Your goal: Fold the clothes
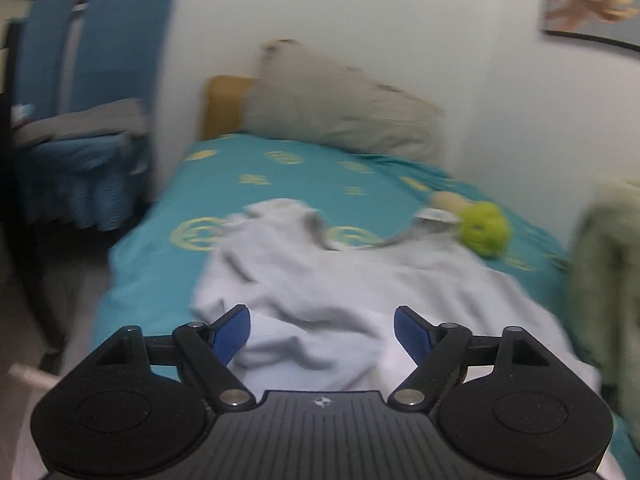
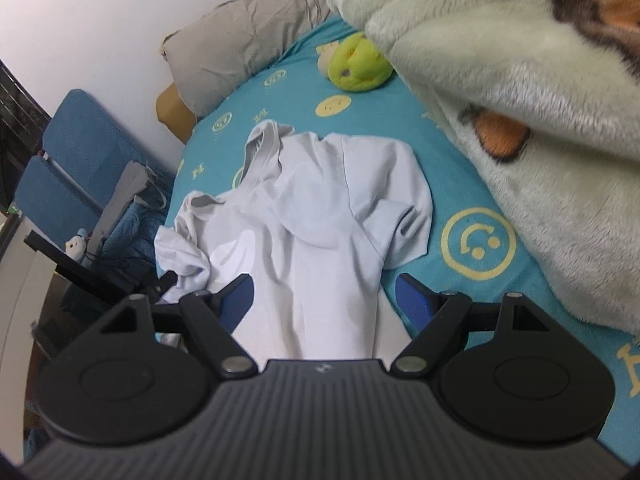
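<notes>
Teal bedding (image 2: 400, 128) printed with yellow smileys carries a rumpled pale grey T-shirt (image 2: 320, 216), blue chair (image 2: 76, 148) to its left, fleecy blanket (image 2: 520, 120) to its right. Left gripper (image 1: 322, 330) gapes wide over the shirt, holding nothing; right gripper (image 2: 324, 300) likewise spread and empty at the hem. Flattening the bunched left sleeve first, I'd judge, gives a cleaner fold.

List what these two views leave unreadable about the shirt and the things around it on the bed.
- white shirt hem: both views, hidden behind the gripper bodies.
- Shirt folds: left wrist view, smeared by motion blur.
- green plush toy: right wrist view, partly hidden behind the fleece blanket.
- wall picture: left wrist view, cut off by the frame edge, blurred.
</notes>
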